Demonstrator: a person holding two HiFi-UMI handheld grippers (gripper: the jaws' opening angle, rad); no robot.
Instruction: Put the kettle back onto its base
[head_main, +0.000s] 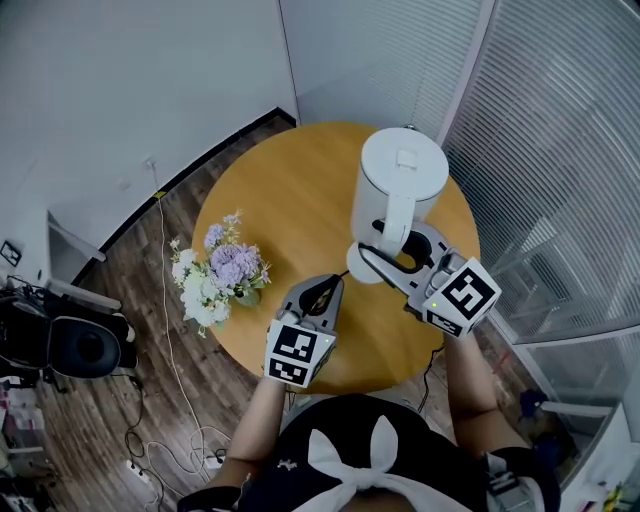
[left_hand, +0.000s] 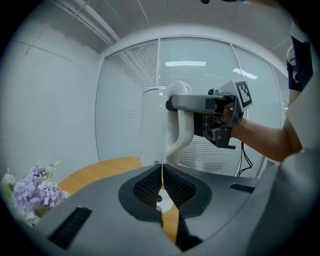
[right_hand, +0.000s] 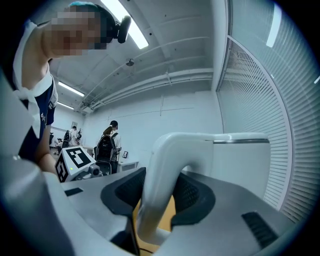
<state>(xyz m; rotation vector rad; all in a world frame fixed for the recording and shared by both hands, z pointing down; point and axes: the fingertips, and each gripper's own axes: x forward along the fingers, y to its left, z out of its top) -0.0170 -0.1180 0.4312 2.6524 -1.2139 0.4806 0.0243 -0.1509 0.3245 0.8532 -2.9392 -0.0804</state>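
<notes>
The white electric kettle stands upright over the right part of the round wooden table. My right gripper is shut on the kettle's curved handle, one dark pad on each side of it. The kettle body rises just beyond the jaws. My left gripper hovers low over the table's near edge, pointing at the kettle's foot, jaws shut and empty. Through the gap under its pads a white disc shows, seemingly the base. Whether the kettle rests on it is hidden.
A bunch of purple and white flowers lies at the table's left edge. A black cord runs from the kettle's foot. Glass walls with blinds stand close on the right. A black chair and floor cables are at the left.
</notes>
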